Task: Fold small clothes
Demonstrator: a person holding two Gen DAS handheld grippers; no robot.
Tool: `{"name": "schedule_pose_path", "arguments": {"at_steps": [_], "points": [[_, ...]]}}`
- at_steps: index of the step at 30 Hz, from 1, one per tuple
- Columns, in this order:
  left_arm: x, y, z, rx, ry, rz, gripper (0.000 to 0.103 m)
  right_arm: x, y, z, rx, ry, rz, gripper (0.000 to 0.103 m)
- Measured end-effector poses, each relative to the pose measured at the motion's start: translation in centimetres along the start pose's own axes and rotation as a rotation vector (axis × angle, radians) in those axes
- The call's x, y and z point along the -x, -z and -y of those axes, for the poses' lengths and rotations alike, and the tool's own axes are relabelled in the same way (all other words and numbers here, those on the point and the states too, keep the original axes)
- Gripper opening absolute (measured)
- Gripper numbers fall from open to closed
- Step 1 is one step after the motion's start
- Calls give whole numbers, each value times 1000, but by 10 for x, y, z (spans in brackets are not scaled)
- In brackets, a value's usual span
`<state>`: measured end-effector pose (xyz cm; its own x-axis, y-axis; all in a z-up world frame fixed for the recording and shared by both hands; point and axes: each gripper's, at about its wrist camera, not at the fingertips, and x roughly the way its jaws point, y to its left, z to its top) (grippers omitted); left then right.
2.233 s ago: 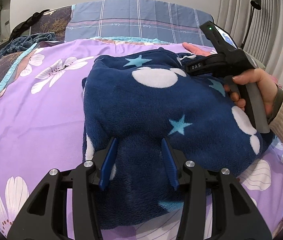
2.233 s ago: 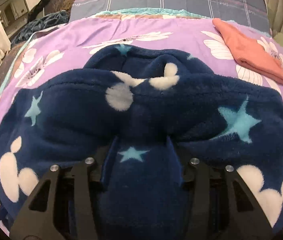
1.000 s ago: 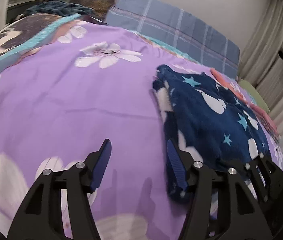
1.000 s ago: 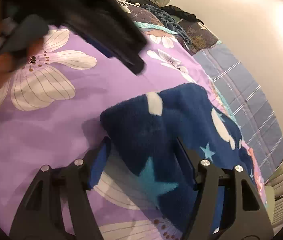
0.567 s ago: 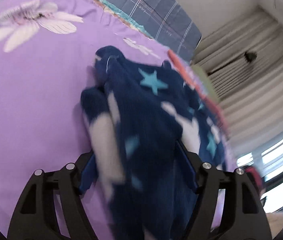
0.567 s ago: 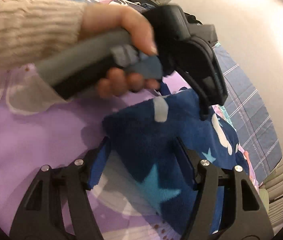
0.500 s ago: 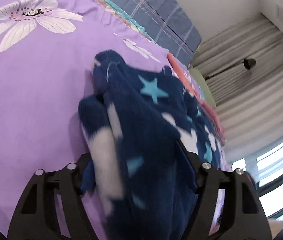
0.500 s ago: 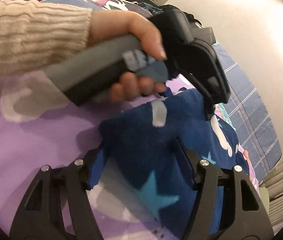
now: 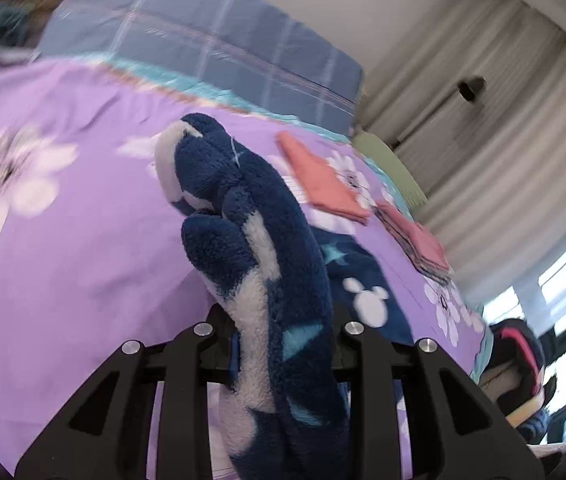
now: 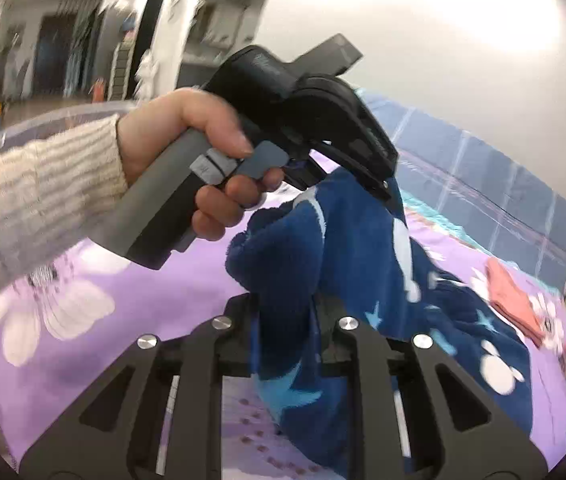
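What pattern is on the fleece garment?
Navy fleece garment with light-blue stars and white blobs; right wrist view shows it best.

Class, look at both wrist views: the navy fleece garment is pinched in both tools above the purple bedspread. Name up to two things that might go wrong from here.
1. The thick fleece garment bunches in the left tool and right tool; a layer might slip out and undo the fold.
2. Its lower part still trails on the bedspread near the folded pink clothes; a swing could drag across them.

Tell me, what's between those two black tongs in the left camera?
A bunched fold of the navy starry fleece garment fills the left tongs, shown in the left wrist view.
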<state>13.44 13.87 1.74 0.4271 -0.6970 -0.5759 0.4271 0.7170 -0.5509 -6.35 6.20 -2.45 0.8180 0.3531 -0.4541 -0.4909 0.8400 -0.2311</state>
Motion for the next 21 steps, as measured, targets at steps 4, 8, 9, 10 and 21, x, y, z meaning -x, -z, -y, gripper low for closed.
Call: {"name": "schedule_pose_path", "arguments": {"at_steps": [4, 8, 9, 10, 21], "points": [[-34, -16, 65, -107, -44, -64, 29, 34, 9, 59, -190, 14, 58, 18], [-81, -15, 119, -207, -100, -137, 30, 56, 36, 126, -422, -17, 71, 18], [-93, -13, 132, -233, -116, -154, 30, 61, 44, 139, -462, -25, 74, 18], [-105, -10, 143, -258, -133, -169, 30, 67, 57, 156, -507, -21, 81, 18], [-256, 34, 222, -460, -342, -340, 53, 94, 178, 262, -939, -120, 20, 18]]}}
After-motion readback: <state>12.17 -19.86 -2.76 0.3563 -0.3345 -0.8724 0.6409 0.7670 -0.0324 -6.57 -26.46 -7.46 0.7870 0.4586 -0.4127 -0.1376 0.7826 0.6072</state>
